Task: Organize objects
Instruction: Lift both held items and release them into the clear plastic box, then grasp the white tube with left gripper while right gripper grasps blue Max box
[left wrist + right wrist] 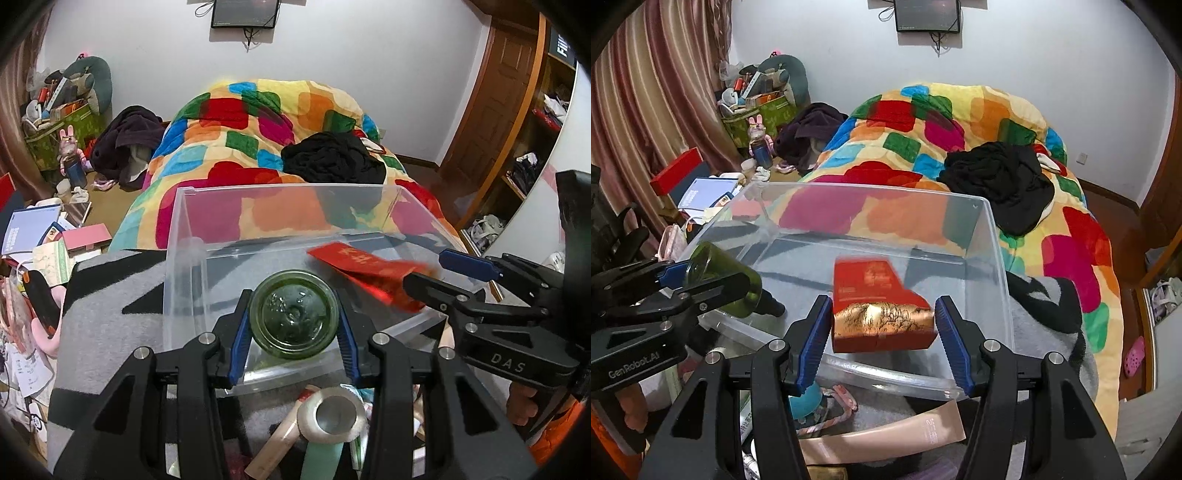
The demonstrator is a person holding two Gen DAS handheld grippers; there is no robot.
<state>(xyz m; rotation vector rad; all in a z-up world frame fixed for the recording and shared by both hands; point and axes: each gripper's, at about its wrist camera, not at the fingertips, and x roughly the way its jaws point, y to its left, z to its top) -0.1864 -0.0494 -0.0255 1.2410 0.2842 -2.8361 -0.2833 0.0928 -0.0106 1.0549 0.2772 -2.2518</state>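
Observation:
A clear plastic bin (288, 189) (993, 236) stands on a grey and black blanket at the foot of the bed. My left gripper (293, 301) (713, 275) is shut on a green glass bottle (294, 314) (701, 258), its base facing the camera, held over the bin's near left part. My right gripper (883, 301) (424, 269) hovers over the bin's near right side. A red box with a gold face (882, 317) (364, 271) lies between its fingertips, blurred, with a sliver of gap at the right pad; the pads do not seem to press it.
Loose items lie in front of the bin: a tape roll (334, 413), tubes and a beige pack (886, 435). Behind it are a colourful quilt (258, 122) and black clothes (332, 155). Books and boxes crowd the floor at left (33, 229). A wardrobe (532, 147) stands at right.

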